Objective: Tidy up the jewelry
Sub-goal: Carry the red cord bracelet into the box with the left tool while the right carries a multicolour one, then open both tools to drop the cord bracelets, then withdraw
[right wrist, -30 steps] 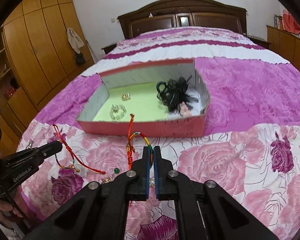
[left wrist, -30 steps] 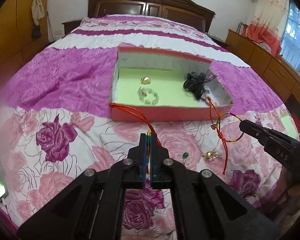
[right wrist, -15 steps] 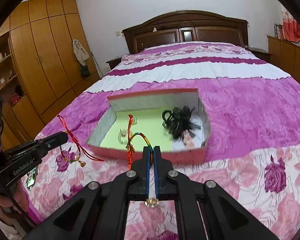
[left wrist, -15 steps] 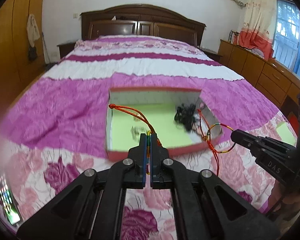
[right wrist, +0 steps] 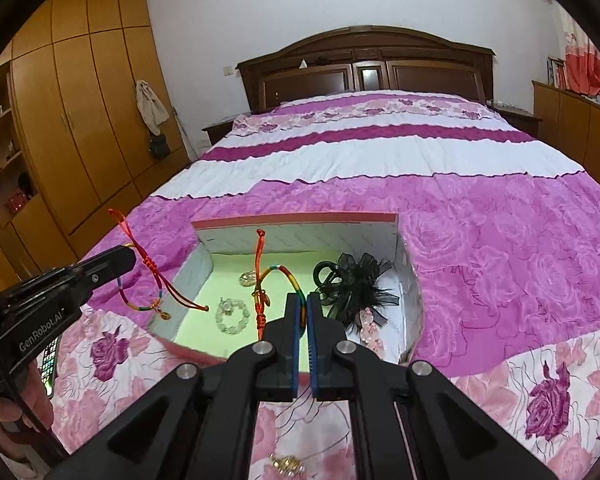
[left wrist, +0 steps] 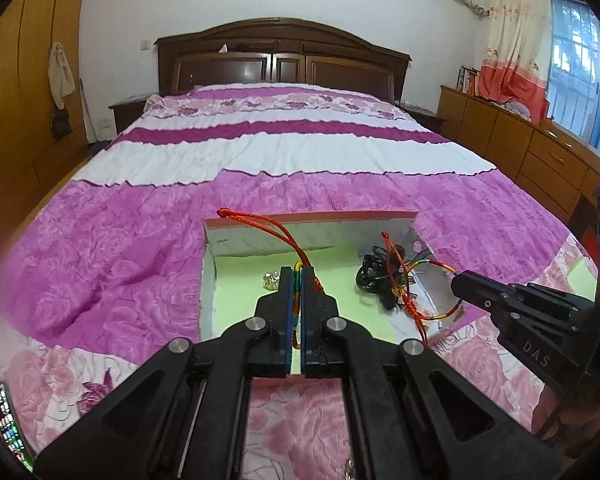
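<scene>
Two handheld grippers hang above a shallow red-rimmed box point(right wrist: 300, 218) on a bed covered by a pink and magenta rose-print quilt point(right wrist: 500, 240), each pinching its own cord bracelet. The left gripper point(left wrist: 297, 276) has its jaws pressed together on a red cord bracelet with a rainbow-woven band point(left wrist: 276, 228), whose knotted tail arches up past the box's far left corner. The right gripper point(right wrist: 304, 304) is likewise clamped on a second rainbow-and-red bracelet point(right wrist: 278, 272), its loop and tassel hanging clear over the green floor of the box.

Inside the box, a pale beaded bracelet point(right wrist: 232, 316) lies near the front left, a small gold piece point(right wrist: 247, 279) further back, and a black feathered hair clip point(right wrist: 356, 288) fills the right side against the wall. The middle of the green floor is open between them.

In front of the box, at the near edge of the bed, another gold trinket point(right wrist: 288, 465) rests on the quilt, possibly a brooch; it is largely hidden by the gripper. A lit phone point(left wrist: 6, 420) lies at the near left edge.
</scene>
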Motion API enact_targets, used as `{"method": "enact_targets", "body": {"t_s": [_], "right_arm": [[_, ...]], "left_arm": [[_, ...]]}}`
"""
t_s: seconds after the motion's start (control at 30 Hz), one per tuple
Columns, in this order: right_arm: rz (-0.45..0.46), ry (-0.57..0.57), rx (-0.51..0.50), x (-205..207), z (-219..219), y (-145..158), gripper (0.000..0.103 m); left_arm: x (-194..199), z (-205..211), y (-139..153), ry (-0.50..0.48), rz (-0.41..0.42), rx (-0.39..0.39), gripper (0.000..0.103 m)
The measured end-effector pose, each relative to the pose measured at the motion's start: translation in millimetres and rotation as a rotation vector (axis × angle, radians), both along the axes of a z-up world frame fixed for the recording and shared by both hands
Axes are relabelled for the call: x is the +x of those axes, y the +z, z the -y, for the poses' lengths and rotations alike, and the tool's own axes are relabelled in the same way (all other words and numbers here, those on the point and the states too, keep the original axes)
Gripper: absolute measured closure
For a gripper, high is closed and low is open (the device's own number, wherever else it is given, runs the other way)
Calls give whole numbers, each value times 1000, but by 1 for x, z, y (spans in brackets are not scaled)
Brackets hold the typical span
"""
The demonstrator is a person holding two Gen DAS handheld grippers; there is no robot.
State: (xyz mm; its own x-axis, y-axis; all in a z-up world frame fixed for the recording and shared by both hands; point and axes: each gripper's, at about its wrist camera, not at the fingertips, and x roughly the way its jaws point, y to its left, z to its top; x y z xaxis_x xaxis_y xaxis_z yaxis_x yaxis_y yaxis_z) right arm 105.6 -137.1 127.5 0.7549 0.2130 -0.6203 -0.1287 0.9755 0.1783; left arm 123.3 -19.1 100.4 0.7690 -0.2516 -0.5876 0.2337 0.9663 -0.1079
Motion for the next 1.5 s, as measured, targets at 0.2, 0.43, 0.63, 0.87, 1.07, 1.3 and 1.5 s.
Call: {"method": "enact_targets", "body": {"t_s": [0.2,0.43,0.63,0.87,1.07,1.3,1.5], "right_arm": [[-54,-9,18,20,3,-24,98],[-109,-20,29,36,6,-52,98],[-137,-28,20,44,8,-67,98],[-155,-32,1,48,7,-80,98],[-144,-30,-27,47,3,-80,98],[-137,-32,8,43,8,-76,83],[-111,-36,20,31,11,-62,78]], "left_arm": [[19,2,-28,8,-58,-5,103],[33,3,-60,19,-134,3,103],[40,2,-81,26,-184,4,103],[43,3,-94,35,-214,22,103],[42,7,-94,27,-219,52,98],[33,2,-85,31,-215,23,74],[18,-1,-74,31,-207,4,74]]}}
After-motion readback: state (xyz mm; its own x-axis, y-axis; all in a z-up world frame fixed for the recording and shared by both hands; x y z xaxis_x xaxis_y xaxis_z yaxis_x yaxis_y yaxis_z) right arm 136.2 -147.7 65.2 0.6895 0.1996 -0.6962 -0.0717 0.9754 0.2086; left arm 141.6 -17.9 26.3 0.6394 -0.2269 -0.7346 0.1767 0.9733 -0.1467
